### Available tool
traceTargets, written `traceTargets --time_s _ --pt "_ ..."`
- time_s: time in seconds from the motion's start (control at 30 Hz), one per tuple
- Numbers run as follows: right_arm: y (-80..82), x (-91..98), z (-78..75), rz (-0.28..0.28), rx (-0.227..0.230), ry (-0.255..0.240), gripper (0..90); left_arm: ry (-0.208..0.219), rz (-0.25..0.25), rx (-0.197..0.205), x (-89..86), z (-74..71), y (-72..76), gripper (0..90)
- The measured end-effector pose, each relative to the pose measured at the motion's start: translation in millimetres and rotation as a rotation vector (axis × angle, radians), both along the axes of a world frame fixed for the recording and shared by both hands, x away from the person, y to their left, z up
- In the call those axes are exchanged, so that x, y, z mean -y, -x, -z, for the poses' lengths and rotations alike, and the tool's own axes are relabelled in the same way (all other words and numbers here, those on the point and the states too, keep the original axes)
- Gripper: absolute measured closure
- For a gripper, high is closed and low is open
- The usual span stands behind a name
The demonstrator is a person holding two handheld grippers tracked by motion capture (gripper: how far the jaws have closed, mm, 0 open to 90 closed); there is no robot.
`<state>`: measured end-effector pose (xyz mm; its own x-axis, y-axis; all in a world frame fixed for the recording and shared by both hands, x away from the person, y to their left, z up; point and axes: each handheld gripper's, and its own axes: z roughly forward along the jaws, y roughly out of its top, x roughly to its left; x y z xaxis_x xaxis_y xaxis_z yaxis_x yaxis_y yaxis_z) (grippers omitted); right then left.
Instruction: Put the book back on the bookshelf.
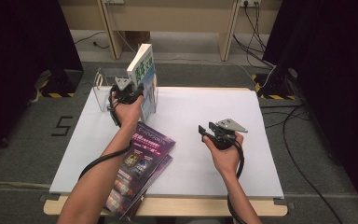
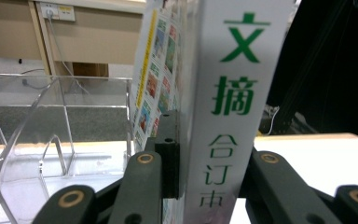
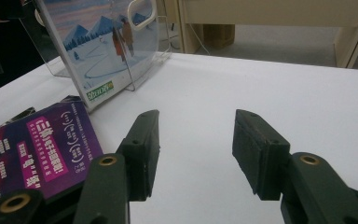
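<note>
Book [image 1: 142, 70] stands clamped upright in the left gripper [image 1: 137, 93] at the clear rack [image 1: 103, 91], far left; next, seat it inside, while the right gripper [image 1: 205, 130] hangs open, empty.

Book [image 2: 233, 93] top beyond frame edge

Book spine [image 2: 235, 102]: green characters, top to bottom, 文摘, then smaller 合订本. Purple magazine [image 3: 37, 149], lying near the book's foot: pink panels of white characters, too small to read. Grey floor left of the table: black numeral 5 [image 1: 61, 126].
</note>
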<state>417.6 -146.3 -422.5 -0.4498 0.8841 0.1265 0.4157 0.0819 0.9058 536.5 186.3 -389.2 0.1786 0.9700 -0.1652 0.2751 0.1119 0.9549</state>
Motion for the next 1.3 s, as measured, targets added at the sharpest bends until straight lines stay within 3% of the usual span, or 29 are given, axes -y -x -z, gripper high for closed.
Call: traceTargets --time_s 0.23,0.53,0.67,0.77,0.83,0.97,1.03,1.17,1.3 --pt "-1.3 2.5 1.6 0.005 -0.002 -0.003 51.5 0.033 -0.002 0.048 -1.5 0.5 -0.7 70.8" --pt "-0.7 4.3 1.5 0.012 -0.016 -0.005 51.5 0.041 0.005 0.016 -0.6 -5.3 -10.3 69.8" --pt "-1.3 5.3 2.7 0.015 -0.03 0.0 52.3 0.004 0.015 -0.018 -1.4 -10.5 -15.4 71.8" --pt "-1.7 5.8 3.3 0.016 -0.039 -0.003 53.3 0.032 0.034 -0.048 -4.9 -13.5 -19.6 72.6" --pt "-1.7 6.2 3.6 0.02 -0.044 -0.002 53.6 0.041 0.064 -0.046 -7.0 -14.6 -21.0 73.1" --pt "-2.9 8.1 4.5 0.023 -0.05 -0.012 54.0 -0.025 0.145 0.01 -6.1 -24.7 -19.7 73.6" --pt "-3.6 9.0 5.2 0.024 -0.05 -0.013 54.1 -0.058 0.158 0.038 -4.1 -31.6 -19.8 73.6" --pt "-3.9 10.8 6.3 0.022 -0.047 -0.015 54.1 -0.075 0.13 0.086 -2.4 -36.5 -24.0 73.5" --pt "-3.7 13.2 6.1 0.021 -0.038 -0.017 54.3 -0.14 0.108 0.108 1.5 -30.7 -32.2 73.5"
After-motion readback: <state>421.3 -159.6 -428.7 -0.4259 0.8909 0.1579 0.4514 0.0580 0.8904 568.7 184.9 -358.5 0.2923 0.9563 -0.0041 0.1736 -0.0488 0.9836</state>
